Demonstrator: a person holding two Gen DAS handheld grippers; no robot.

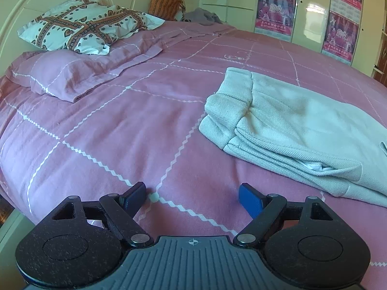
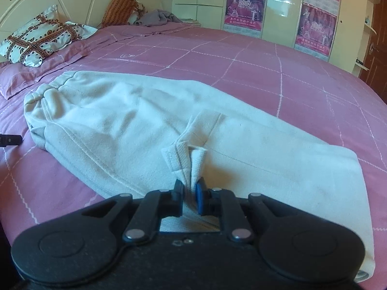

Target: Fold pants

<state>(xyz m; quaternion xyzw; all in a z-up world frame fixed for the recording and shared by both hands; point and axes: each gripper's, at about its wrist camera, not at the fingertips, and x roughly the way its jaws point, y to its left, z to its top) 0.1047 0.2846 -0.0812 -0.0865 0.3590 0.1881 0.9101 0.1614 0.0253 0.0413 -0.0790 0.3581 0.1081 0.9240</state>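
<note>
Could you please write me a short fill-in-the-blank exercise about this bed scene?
1. The pale pants lie on a bedspread coloured ____.
2. The right gripper has a bunch of ____ between its pads.
3. The left gripper has ____ between its fingers.
4. The patterned pillow lies near the ____.

Missing words: pink; pants fabric; nothing; headboard
</note>
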